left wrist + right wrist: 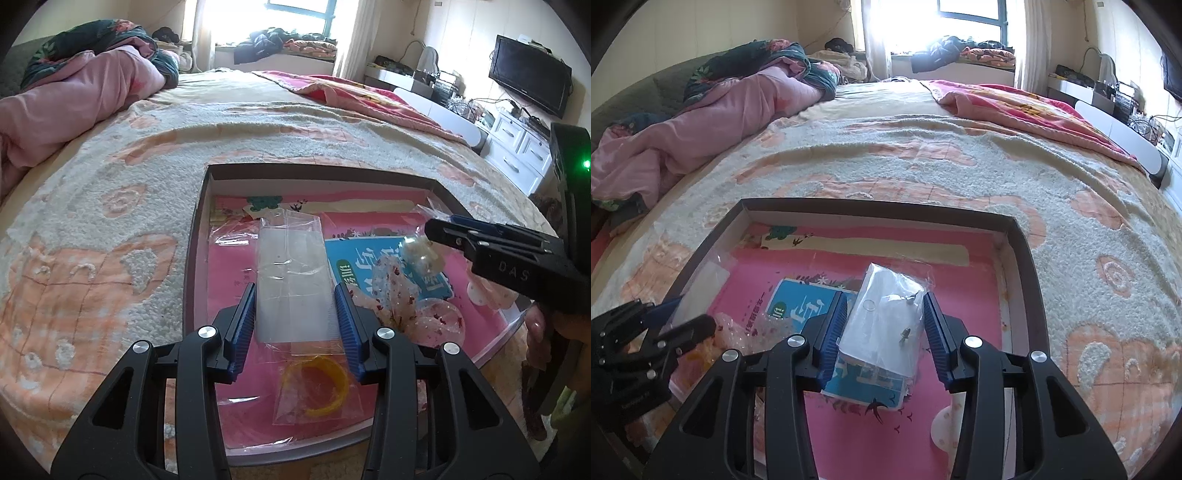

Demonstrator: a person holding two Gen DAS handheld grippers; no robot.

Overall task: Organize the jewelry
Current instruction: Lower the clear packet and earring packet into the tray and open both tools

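Clear earring bag [886, 325] and yellow bangle's bag [317, 387] lie flat in the box [195, 236].

The right gripper [439, 225] body reads "DAS"; the blue card's [364, 266] characters stay unreadable.

Your left wrist camera sits low and close over the box [199, 236] near its left side, facing up the bed [295, 122] toward the window [295, 14], your right wrist camera likewise, further right, both sharing the box interior.

Left tool [295, 314] and right tool [884, 332] both spread wide apart.
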